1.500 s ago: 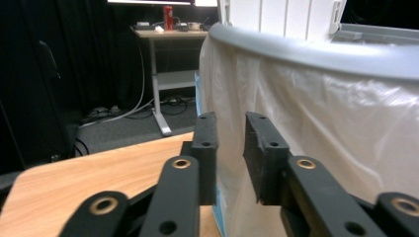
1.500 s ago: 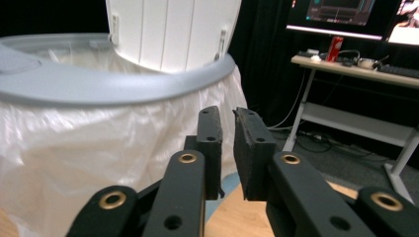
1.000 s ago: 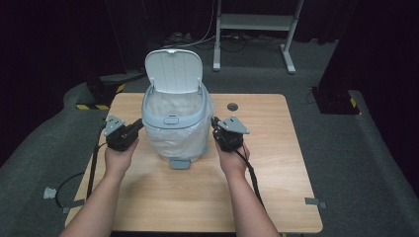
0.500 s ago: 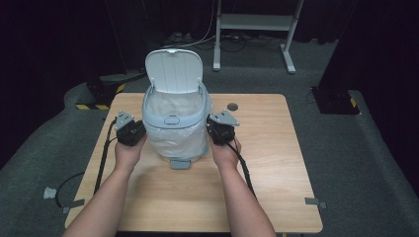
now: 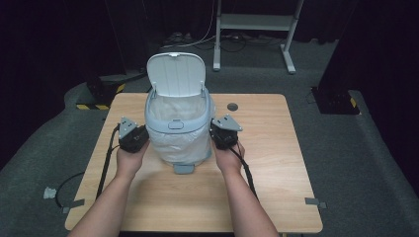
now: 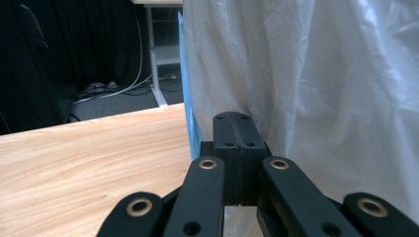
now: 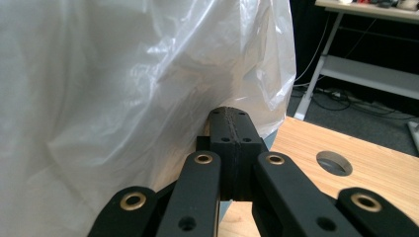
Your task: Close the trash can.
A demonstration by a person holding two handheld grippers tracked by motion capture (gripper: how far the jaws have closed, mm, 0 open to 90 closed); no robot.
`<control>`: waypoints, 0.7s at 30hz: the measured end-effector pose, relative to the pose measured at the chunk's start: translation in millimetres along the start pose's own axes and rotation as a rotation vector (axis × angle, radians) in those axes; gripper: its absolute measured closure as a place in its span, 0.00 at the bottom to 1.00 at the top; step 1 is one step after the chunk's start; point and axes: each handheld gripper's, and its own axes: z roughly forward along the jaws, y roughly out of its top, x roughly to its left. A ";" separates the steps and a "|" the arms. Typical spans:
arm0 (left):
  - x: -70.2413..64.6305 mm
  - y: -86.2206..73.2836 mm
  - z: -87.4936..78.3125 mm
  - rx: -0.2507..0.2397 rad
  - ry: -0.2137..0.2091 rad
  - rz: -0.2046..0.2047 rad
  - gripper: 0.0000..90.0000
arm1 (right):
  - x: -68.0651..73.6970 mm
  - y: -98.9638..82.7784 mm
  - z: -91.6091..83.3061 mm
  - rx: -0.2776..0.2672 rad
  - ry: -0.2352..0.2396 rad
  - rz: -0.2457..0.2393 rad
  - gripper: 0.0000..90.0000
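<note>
Both grippers (image 5: 132, 139) (image 5: 223, 134) pressed together, empty, flanking bin (image 5: 178, 126). Liner (image 7: 123, 89) thin, slippery; I'd pinch its loose folds.

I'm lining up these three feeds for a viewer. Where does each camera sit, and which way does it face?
High view: above the person's side, looking forward and down at the table, bin and both forearms.
Left gripper view: on the left tongs, facing the bin's white liner.
Right gripper view: on the right tongs, facing the liner's other side.
Shared: liner and wooden tabletop.

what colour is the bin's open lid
Pale grey-white lid, clearest in the high view.
</note>
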 end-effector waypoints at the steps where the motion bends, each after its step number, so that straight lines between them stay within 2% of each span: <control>1: -1.4 -0.7 -1.4 -0.002 -0.002 0.000 1.00 | 0.3 -1.6 -2.5 -0.003 0.001 0.005 1.00; 3: -5.9 -1.9 -5.7 -0.001 -0.007 0.002 1.00 | 0.7 -4.7 -8.0 -0.011 0.005 0.015 1.00; 5: -11.6 -3.6 -12.1 0.001 -0.008 0.019 1.00 | 2.3 -6.7 -15.6 -0.011 -0.002 0.002 1.00; 10: -25.3 -9.0 -28.4 -0.005 -0.010 0.020 1.00 | 6.5 -13.6 -34.6 -0.019 -0.002 0.007 1.00; 17: -42.0 -18.3 -52.2 -0.019 -0.035 0.012 1.00 | 13.9 -24.8 -62.6 -0.030 0.000 -0.004 1.00; 21: -50.5 -21.3 -59.5 -0.024 -0.041 0.020 1.00 | 16.8 -31.6 -76.1 -0.034 -0.010 0.003 1.00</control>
